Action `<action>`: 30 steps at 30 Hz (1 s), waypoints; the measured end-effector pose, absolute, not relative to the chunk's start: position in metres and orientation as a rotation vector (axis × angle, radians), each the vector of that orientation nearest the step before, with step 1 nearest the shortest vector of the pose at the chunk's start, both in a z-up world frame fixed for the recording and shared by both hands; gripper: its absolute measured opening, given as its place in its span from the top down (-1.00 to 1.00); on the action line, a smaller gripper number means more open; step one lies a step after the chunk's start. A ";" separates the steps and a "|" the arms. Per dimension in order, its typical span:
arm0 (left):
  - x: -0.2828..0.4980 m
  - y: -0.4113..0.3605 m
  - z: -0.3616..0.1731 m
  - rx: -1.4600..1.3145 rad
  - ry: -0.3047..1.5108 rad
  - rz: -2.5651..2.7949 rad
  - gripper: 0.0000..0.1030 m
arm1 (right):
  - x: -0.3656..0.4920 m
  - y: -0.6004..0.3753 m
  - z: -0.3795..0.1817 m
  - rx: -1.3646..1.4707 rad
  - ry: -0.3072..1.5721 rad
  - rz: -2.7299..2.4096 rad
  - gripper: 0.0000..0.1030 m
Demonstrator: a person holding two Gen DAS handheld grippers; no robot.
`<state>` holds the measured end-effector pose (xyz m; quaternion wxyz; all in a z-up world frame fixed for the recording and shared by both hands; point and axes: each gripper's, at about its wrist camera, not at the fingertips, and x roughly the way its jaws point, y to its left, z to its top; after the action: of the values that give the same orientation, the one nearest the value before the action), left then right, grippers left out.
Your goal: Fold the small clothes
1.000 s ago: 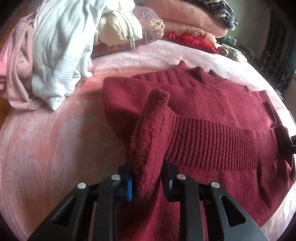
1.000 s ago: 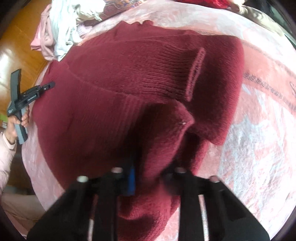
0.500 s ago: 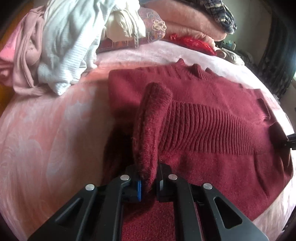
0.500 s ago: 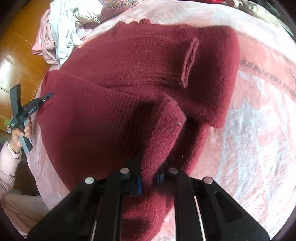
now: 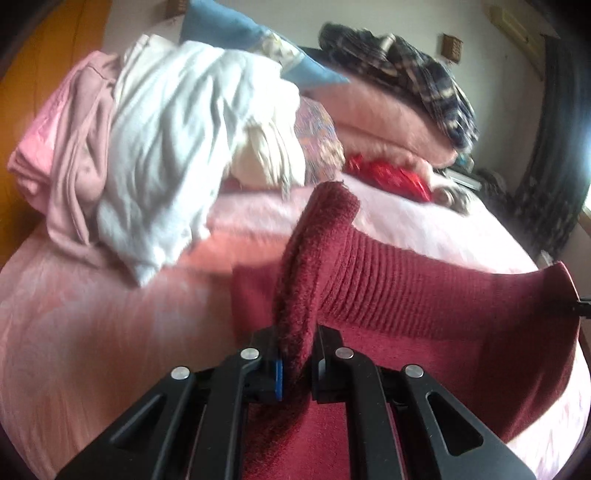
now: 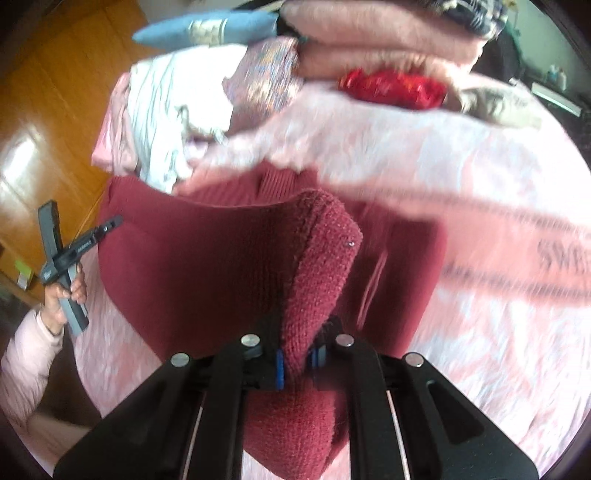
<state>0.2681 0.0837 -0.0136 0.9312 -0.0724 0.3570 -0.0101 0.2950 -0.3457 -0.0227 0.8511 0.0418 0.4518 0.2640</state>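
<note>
Knitwear in dark red fills both wrist views: one sweater (image 5: 424,306), fuzzy on its body and ribbed along the hem, lies on a bed (image 5: 92,332) under a pink, faintly patterned cover. We see two grippers, each clamped tight on a pinched fold of that hem. The left gripper (image 5: 297,363) holds a thick upright roll of wool between its black fingers; the right gripper (image 6: 297,363) holds a similar peak at the other end of the hem, blue pads pressing the knit. In the right view the left gripper also shows from outside at the far left, held in a hand (image 6: 61,295) with a pale pink sleeve.

Against the pictures from a second ago, the left jaws have just been closing and are now fully pinched on the wool, where they earlier stood wider around it. Both hem corners have risen off the bed, so the ribbed band now hangs stretched between the two grippers, while the collar end still rests on the cover farther away.

Beyond the sweater at the far left sits one heap of laundry (image 5: 166,147), white ribbed cotton over dusty pink cloth. To the far right we count two folded pink blankets (image 5: 388,122), a plaid garment (image 5: 413,77) on top, one blue pillow (image 5: 236,33) and one shiny red bundle (image 5: 391,177).
</note>
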 end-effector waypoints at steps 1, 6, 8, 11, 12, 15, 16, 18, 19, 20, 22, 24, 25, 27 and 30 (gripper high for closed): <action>0.279 0.085 -0.012 -0.157 0.726 -0.010 0.82 | 0.304 -0.349 -0.022 0.092 0.944 0.540 0.84; 0.332 0.087 -0.026 -0.162 0.752 0.009 0.81 | 0.353 -0.353 -0.032 0.100 0.942 0.462 0.84; 0.349 0.084 -0.037 -0.156 0.774 0.021 0.81 | 0.373 -0.351 -0.040 0.104 0.953 0.438 0.84; 0.375 0.078 -0.062 -0.131 0.834 0.050 0.81 | 0.401 -0.345 -0.067 0.102 0.997 0.389 0.85; 0.383 0.077 -0.072 -0.116 0.864 0.063 0.81 | 0.409 -0.341 -0.076 0.092 1.010 0.371 0.85; 0.398 0.075 -0.102 -0.081 0.955 0.094 0.79 | 0.424 -0.339 -0.110 0.088 1.077 0.319 0.85; 0.401 0.073 -0.110 -0.068 0.980 0.106 0.78 | 0.425 -0.337 -0.118 0.080 1.094 0.309 0.84; 0.400 0.070 -0.114 -0.050 0.978 0.113 0.69 | 0.423 -0.336 -0.128 0.050 1.100 0.295 0.78; 0.400 0.070 -0.113 -0.044 0.979 0.120 0.66 | 0.421 -0.336 -0.127 0.048 1.097 0.288 0.67; 0.399 0.070 -0.109 -0.049 0.984 0.125 0.53 | 0.417 -0.340 -0.124 0.057 1.103 0.284 0.49; 0.395 0.075 -0.100 -0.064 0.983 0.112 0.25 | 0.407 -0.348 -0.116 0.077 1.105 0.275 0.12; 0.383 0.078 -0.085 -0.051 0.960 0.116 -0.23 | 0.386 -0.357 -0.102 0.079 1.107 0.309 0.12; 0.373 0.081 -0.076 -0.053 0.940 0.114 -0.26 | 0.377 -0.359 -0.098 0.075 1.107 0.322 0.12; 0.350 0.087 -0.063 -0.037 0.921 0.094 -0.48 | 0.348 -0.368 -0.089 0.069 1.124 0.354 0.12; 0.306 0.097 -0.057 -0.037 0.919 0.093 -0.52 | 0.303 -0.379 -0.086 0.114 1.152 0.430 0.12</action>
<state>0.3058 0.0974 -0.0572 0.8951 -0.0181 0.4432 0.0447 0.3026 -0.3793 -0.0860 0.8154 0.0535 0.5400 0.2017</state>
